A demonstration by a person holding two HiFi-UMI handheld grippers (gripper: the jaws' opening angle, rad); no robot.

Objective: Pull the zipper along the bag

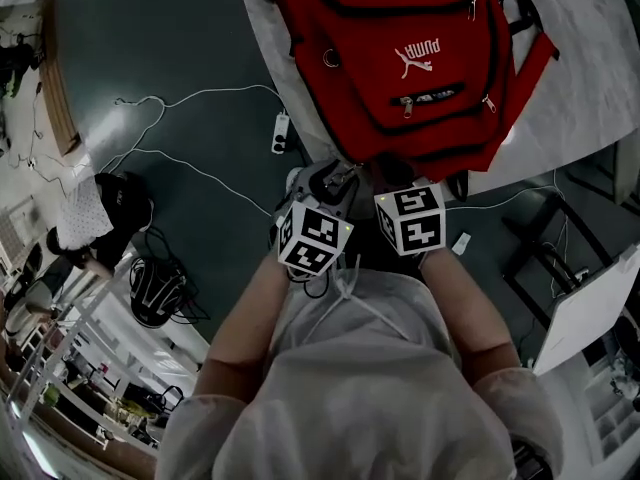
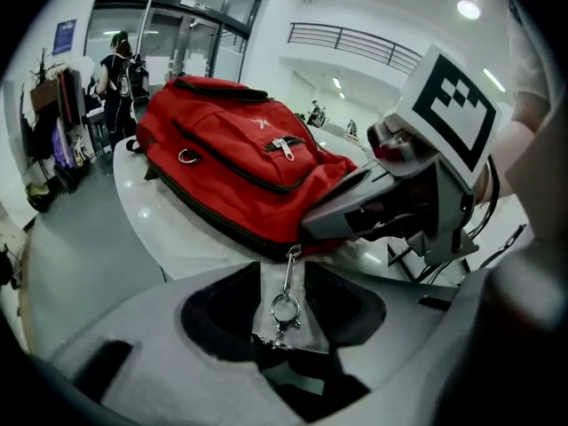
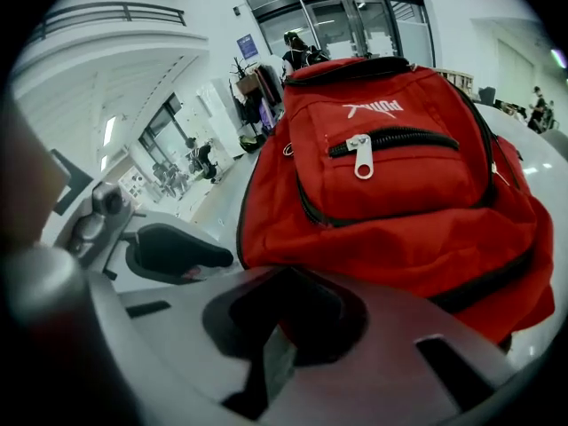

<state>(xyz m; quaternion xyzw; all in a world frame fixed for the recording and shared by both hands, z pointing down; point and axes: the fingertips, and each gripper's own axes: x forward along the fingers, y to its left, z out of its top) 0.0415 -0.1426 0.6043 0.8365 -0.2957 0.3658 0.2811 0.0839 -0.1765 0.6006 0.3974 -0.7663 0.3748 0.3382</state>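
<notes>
A red backpack (image 1: 400,58) lies on a white table (image 1: 590,78), its bottom edge toward me. Both grippers sit at that edge. In the left gripper view a metal zipper pull (image 2: 286,309) with a ring and clasp hangs from the bag's black zipper into the gap between the jaws. My left gripper (image 2: 282,278) is open, and its pads stand off the pull. To its right, my right gripper (image 2: 311,224) pinches the backpack's (image 2: 240,162) lower edge. In the right gripper view, that gripper (image 3: 284,282) is shut with red fabric at its pads.
On the dark floor left of the table lie a white power strip (image 1: 281,133), loose cables (image 1: 170,158) and a black bag (image 1: 120,203). A white panel (image 1: 590,308) stands at the right. A person (image 2: 118,69) stands far behind the table.
</notes>
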